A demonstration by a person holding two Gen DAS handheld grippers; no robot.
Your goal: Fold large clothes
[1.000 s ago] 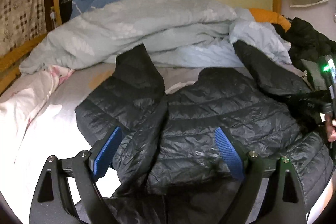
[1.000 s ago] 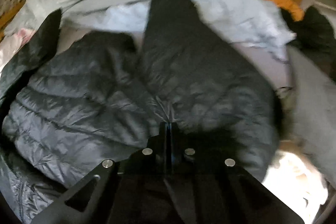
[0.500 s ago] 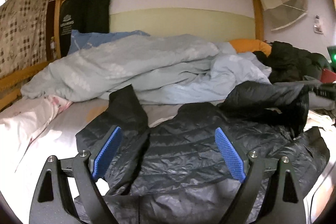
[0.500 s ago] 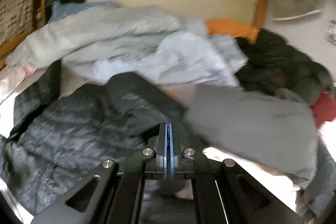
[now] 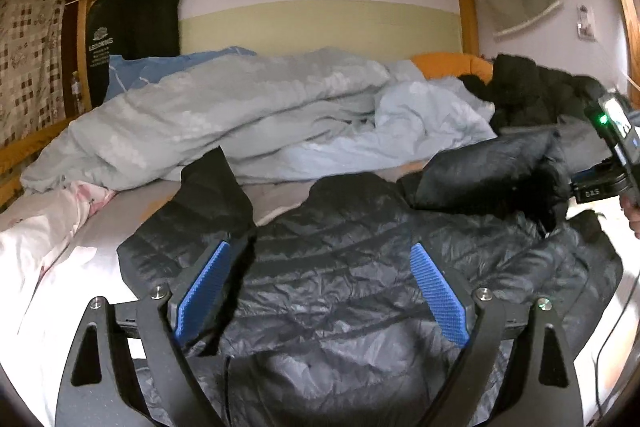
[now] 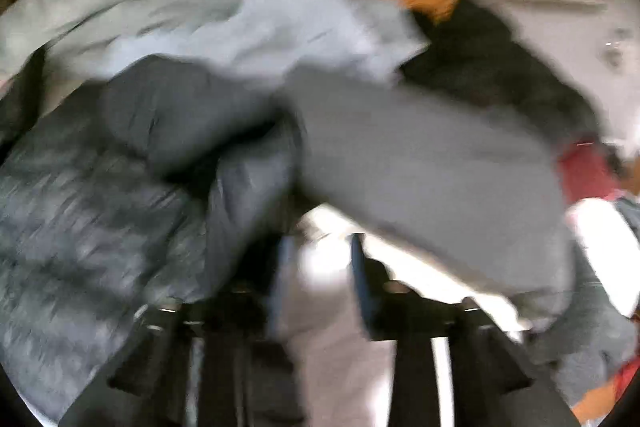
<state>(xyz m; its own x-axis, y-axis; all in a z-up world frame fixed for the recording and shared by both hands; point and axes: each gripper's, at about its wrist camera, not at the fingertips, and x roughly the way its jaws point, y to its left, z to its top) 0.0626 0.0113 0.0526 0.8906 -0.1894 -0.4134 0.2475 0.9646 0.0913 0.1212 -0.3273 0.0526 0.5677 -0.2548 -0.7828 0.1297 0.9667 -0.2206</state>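
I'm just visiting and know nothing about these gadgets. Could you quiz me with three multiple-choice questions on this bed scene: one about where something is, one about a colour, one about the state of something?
1. Where does the black puffer jacket lie?
A. Hung on the bed frame
B. Spread on the bed in front of the light blue duvet
C. On the floor

2. What colour are the pads on the left gripper?
A. Blue
B. Red
C. Yellow

3. How do the left gripper's jaws stand?
A. Clamped on the duvet
B. Shut with nothing in them
C. Wide apart over the jacket, gripping nothing

Answers:
1 B: the jacket lies flat on the sheet, the rumpled duvet behind it.
2 A: both ribbed pads show bright blue.
3 C: the pads stand far apart, with the jacket's fabric below and between them but unpinched.
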